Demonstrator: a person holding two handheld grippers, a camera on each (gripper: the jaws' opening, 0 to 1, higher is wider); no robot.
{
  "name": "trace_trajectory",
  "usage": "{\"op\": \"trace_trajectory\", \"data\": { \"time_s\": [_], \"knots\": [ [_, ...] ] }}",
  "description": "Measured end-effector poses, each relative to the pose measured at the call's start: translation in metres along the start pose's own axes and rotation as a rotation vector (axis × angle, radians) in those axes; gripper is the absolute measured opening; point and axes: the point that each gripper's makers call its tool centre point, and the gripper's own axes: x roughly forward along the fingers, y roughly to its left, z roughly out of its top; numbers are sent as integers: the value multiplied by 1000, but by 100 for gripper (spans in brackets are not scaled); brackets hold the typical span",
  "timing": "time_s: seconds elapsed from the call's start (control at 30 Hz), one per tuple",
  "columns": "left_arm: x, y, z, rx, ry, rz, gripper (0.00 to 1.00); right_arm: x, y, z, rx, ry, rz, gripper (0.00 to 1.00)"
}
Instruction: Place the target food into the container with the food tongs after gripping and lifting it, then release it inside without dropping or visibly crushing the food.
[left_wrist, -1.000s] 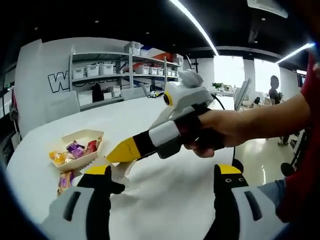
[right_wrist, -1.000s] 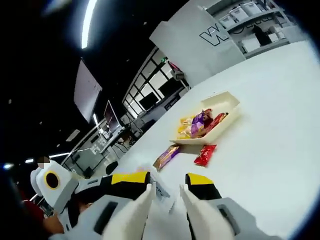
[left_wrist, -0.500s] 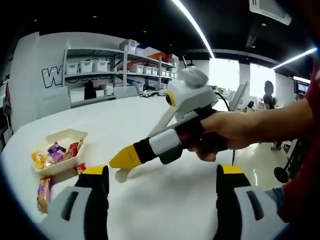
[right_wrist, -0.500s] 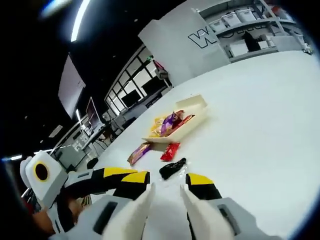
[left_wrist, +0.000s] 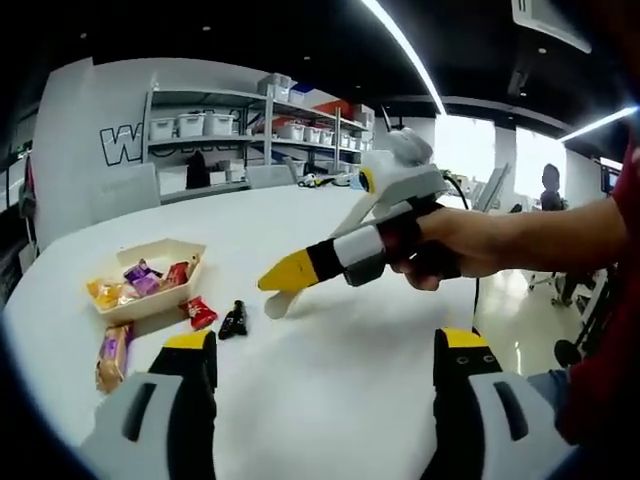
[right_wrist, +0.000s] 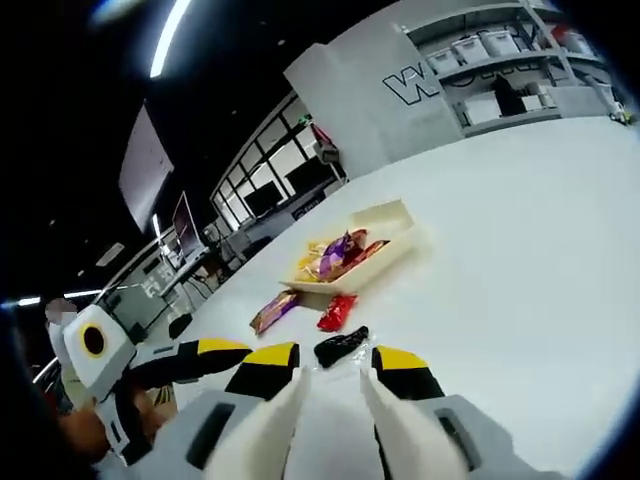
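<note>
Uncovered now, black snack packet (left_wrist: 233, 319) lies pointing toward tray (left_wrist: 150, 300).

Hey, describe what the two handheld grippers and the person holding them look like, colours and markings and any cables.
Both grippers have light grey bodies with black slots and yellow-and-black tips. The left gripper has two wide-set fingers. The right gripper carries white tong-like fingers, a white housing with a yellow-ringed lens, and a black cable behind. The person wears a red short sleeve.

One tray (left_wrist: 122, 305) of wrapped snacks (left_wrist: 142, 280) is counted, three loose packets (left_wrist: 201, 312) on the surface (left_wrist: 340, 370), and two grippers (left_wrist: 275, 300).
</note>
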Motion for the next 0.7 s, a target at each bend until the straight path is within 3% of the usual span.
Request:
{"op": "trace_trajectory", "data": {
  "time_s": [0.47,0.7],
  "knots": [
    [-36,30,-21,-1,15,105,88,16,16,8,-69,-20,11,24],
    [-62,53,-29,-43,-1,189,96,25,19,13,-242,-3,-45,24]
  ]
}}
